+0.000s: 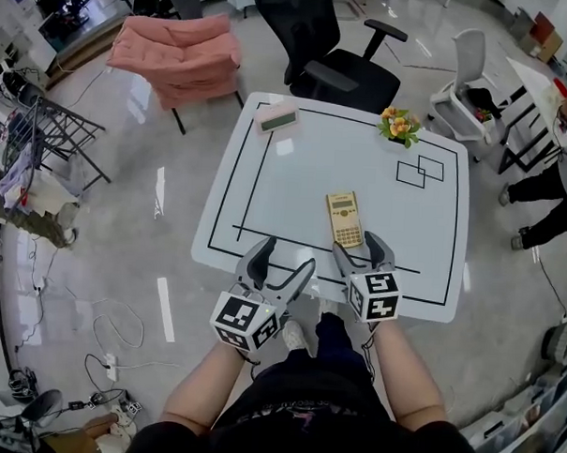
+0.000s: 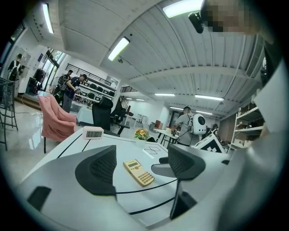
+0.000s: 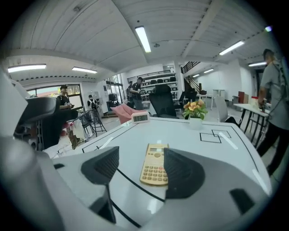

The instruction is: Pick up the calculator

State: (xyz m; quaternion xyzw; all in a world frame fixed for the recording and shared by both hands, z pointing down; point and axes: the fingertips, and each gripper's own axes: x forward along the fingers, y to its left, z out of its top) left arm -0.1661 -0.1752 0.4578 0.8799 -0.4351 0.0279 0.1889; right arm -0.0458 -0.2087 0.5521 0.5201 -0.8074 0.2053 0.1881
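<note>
1. Your right gripper (image 3: 141, 162) hung at the near table edge with its jaws spread wide and nothing pinched. The calculator (image 1: 344, 219) lay just ahead of the tips. In the right gripper view it filled the gap, and the right-hand jaw hid its right edge. No view settled whether a tip touched it.
2. Judgement: you looked lined up along its long axis, ready to straddle its sides. That made this the approach, with the grasp not yet made.
3. Your left gripper (image 1: 287, 254) was likewise open and empty, just left of the right one. It was probably parked out of the way.
4. The calculator lay flat and face up, with the keypad toward you and the display away. It sat right of centre, its near end by the inner black line. Being thin on a slick top, it would likely skid unless the pads came in low.
5. Surface: a white table (image 1: 314, 166) with black border lines. Two overlapping squares (image 1: 419, 170) were drawn far right. A digital clock (image 1: 276, 117) stood at the far left corner and a flower pot (image 1: 398, 127) at the far edge, both well apart from the calculator.
6. Room:
   - The floor was glossy.
   - A black office chair (image 1: 337, 64) stood beyond the table.
   - A pink seat (image 1: 178, 57) was far left and a white chair (image 1: 463, 88) far right.
   - Cables (image 1: 119, 336) trailed at your left.
   - A person (image 1: 547, 195) stood at the right.
</note>
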